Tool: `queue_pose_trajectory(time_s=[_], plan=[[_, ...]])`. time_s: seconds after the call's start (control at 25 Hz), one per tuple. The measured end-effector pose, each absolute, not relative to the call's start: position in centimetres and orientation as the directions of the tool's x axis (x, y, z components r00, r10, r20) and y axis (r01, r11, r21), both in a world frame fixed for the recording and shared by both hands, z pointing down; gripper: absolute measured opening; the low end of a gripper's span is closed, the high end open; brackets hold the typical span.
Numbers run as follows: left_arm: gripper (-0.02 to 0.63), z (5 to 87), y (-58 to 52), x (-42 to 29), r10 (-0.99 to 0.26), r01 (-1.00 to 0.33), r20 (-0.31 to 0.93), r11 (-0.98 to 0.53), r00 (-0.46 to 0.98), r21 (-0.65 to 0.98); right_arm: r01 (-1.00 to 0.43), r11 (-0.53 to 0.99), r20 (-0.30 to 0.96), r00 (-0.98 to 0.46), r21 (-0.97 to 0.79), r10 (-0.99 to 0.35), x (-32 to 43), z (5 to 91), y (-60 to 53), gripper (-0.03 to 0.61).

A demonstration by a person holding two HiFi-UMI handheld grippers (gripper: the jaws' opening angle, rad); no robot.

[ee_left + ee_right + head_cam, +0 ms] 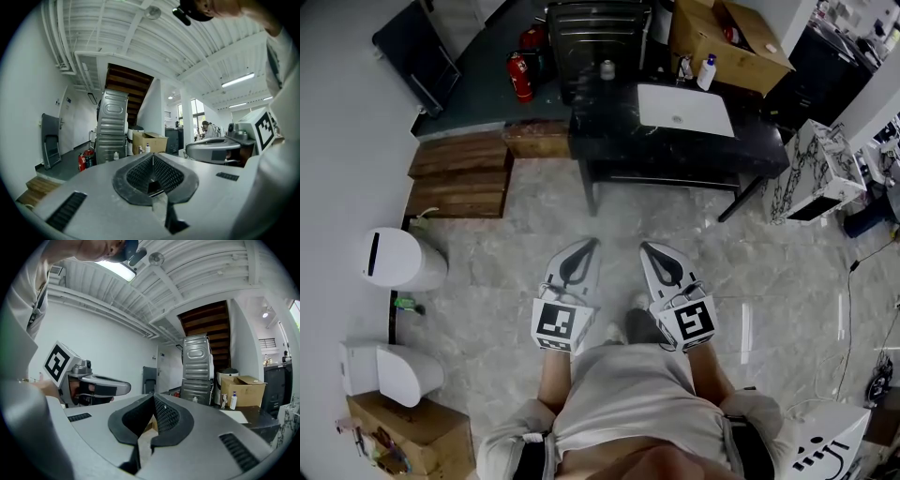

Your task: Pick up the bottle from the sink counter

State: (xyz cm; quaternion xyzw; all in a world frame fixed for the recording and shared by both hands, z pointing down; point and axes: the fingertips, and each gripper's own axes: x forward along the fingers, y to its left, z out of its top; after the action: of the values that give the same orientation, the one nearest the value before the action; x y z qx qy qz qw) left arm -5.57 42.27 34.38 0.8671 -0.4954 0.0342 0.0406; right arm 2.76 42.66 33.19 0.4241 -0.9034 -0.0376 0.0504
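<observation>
The bottle (706,72), white with a blue cap, stands at the back right of the black sink counter (609,141), beside the white basin (684,110). It shows small and far off in the left gripper view (147,148) and in the right gripper view (233,401). My left gripper (590,243) and right gripper (646,247) are held side by side over the marble floor, well short of the counter. Both are shut with nothing between their fingers, and both point towards the counter. Up close, the left gripper (152,155) and right gripper (153,396) show their tips meeting.
A small jar (607,69) stands at the counter's back left. Behind it are a metal appliance (595,33), a cardboard box (727,37) and fire extinguishers (520,77). Wooden steps (459,173) and a white bin (398,260) lie to the left.
</observation>
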Motion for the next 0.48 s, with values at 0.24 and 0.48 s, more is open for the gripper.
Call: queue_pose_trajectory(time_s=[0.24,0.48], plan=[[0.003,34.9,39.6,-4.8,-0.861,-0.868,0.114,-0.496,0.496,0.029,-0.757,0.647,0.058,-0.644,0.095,-0.763,3.8,33.9,39.8,-0.006],[0.003,34.1,35.8,-3.8,-0.879,-0.882,0.091,-0.470,0.469,0.006,-0.742,0.665,0.061,-0.662,0.080,-0.747,4.8,34.3,35.8,-0.006]])
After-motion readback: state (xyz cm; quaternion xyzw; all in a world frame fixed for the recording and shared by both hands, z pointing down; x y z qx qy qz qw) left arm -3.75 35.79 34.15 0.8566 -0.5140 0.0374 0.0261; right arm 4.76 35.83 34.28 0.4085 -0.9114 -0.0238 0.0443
